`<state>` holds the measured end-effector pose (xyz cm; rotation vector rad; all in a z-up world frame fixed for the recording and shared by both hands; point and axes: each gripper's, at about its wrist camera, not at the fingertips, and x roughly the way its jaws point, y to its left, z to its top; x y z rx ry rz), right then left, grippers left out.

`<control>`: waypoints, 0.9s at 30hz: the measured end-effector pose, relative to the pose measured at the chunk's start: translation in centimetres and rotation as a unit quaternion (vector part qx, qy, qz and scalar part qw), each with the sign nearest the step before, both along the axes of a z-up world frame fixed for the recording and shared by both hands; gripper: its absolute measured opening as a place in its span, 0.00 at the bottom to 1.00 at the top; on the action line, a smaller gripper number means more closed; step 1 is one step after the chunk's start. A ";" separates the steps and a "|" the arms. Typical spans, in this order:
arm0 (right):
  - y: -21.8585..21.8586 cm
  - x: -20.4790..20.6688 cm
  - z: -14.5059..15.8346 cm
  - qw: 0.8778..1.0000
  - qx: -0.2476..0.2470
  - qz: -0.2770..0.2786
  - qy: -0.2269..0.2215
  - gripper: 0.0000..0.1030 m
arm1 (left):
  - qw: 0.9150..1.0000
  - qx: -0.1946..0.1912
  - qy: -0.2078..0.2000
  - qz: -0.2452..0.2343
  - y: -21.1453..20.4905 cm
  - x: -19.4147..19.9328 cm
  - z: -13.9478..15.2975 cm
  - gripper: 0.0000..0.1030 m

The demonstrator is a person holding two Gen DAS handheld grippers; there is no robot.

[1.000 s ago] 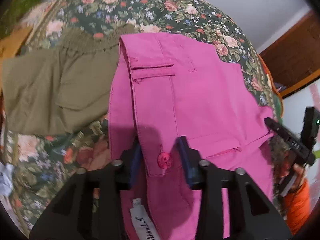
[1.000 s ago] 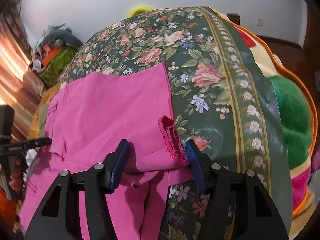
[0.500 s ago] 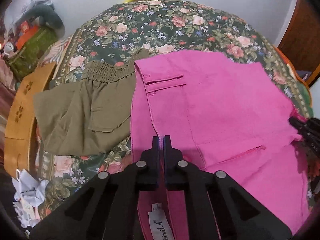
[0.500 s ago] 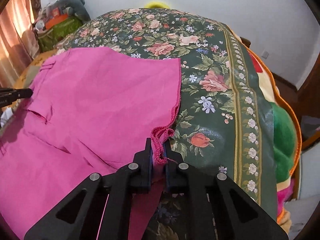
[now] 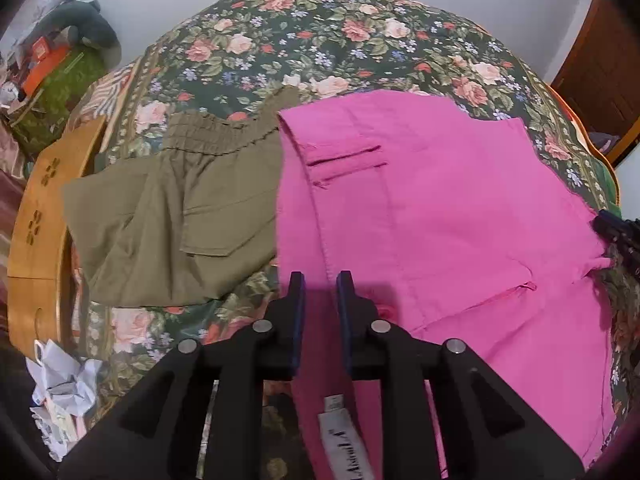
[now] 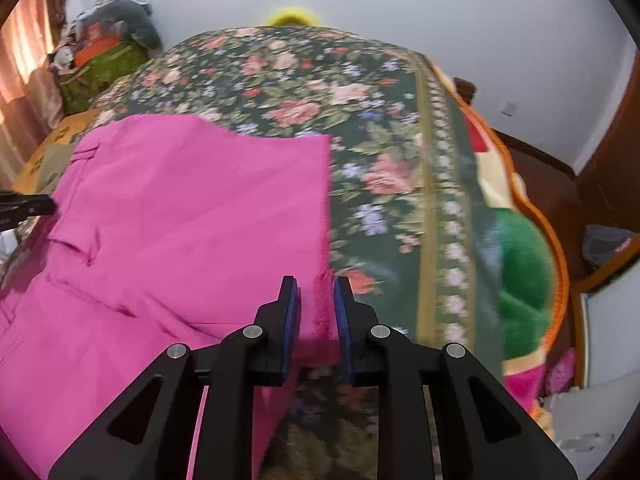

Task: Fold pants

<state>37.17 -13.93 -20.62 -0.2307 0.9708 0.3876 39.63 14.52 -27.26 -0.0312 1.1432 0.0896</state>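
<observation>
Pink pants lie spread on a floral bedspread. My left gripper sits at the waistband end near the white label; its jaws stand slightly apart with pink cloth between them. My right gripper sits at the frayed hem corner of the pink pants, jaws also slightly apart around the cloth. The right gripper's tip shows at the right edge of the left wrist view; the left gripper's tip shows at the left edge of the right wrist view.
Olive-green folded shorts lie left of the pink pants. A wooden bed board and crumpled paper are at the left. A green and orange blanket lies at the right bed edge. Clutter sits by the far wall.
Both grippers were open, then shut on the pink cloth half a second ago; now both jaws have parted a little. The pants lie flatter and more spread out.
</observation>
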 end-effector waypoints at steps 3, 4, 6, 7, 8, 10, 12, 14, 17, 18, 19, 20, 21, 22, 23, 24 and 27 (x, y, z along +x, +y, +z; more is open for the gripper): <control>-0.9 0.3 1.0 1.000 -0.010 -0.015 -0.012 0.25 | 1.000 0.019 -0.004 -0.003 0.4 -0.1 1.1 0.18; -1.2 0.2 1.5 1.000 -0.008 -0.015 -0.018 0.30 | 1.000 0.018 -0.009 -0.004 0.6 -0.1 1.6 0.23; -1.5 0.2 2.6 0.999 0.000 -0.014 -0.029 0.40 | 1.000 0.012 -0.020 -0.002 1.1 -0.1 2.6 0.37; -1.7 0.2 3.3 0.999 0.007 -0.013 -0.036 0.44 | 1.000 0.009 -0.029 0.000 1.4 -0.1 3.3 0.45; -1.8 0.3 3.8 0.999 0.013 -0.012 -0.043 0.45 | 0.999 0.007 -0.037 0.002 1.6 0.1 3.9 0.48; -1.6 0.5 5.1 0.998 0.031 -0.008 -0.052 0.50 | 0.999 0.006 -0.044 0.006 2.1 0.6 4.9 0.57; -1.3 1.1 6.1 0.997 0.055 -0.002 -0.052 0.58 | 0.999 -0.003 -0.047 0.013 2.5 1.3 5.6 0.64; -0.9 1.8 6.9 0.995 0.078 -0.002 -0.055 0.61 | 0.998 -0.015 -0.053 0.026 3.1 2.2 6.4 0.70; 0.2 3.2 7.6 0.993 0.104 -0.001 -0.053 0.63 | 0.997 -0.017 -0.057 0.038 3.4 3.4 6.7 0.73; 0.5 3.8 7.6 0.992 0.112 -0.002 -0.050 0.64 | 0.997 -0.017 -0.059 0.038 3.5 3.9 6.7 0.74; 0.7 4.2 7.5 0.992 0.116 -0.003 -0.048 0.64 | 0.997 -0.016 -0.059 0.038 3.5 4.4 6.6 0.74; 1.2 4.9 7.3 0.992 0.117 -0.004 -0.046 0.64 | 0.998 -0.014 -0.057 0.038 3.5 4.8 6.5 0.74; 1.6 5.5 6.9 0.992 0.115 -0.004 -0.042 0.64 | 0.998 -0.012 -0.054 0.037 3.4 5.2 6.2 0.74; 1.8 5.9 6.6 0.993 0.113 -0.003 -0.039 0.64 | 0.998 -0.010 -0.051 0.035 3.4 5.7 5.8 0.74; 2.2 6.7 6.0 0.994 0.108 -0.004 -0.033 0.64 | 0.998 -0.008 -0.049 0.034 3.4 5.9 5.4 0.74; 2.5 7.3 5.4 0.994 0.106 -0.005 -0.026 0.64 | 0.998 -0.003 -0.046 0.034 3.4 6.2 4.9 0.74; 3.3 9.7 3.2 0.994 0.109 -0.016 0.005 0.64 | 0.998 -0.002 -0.045 0.043 3.9 6.8 3.3 0.74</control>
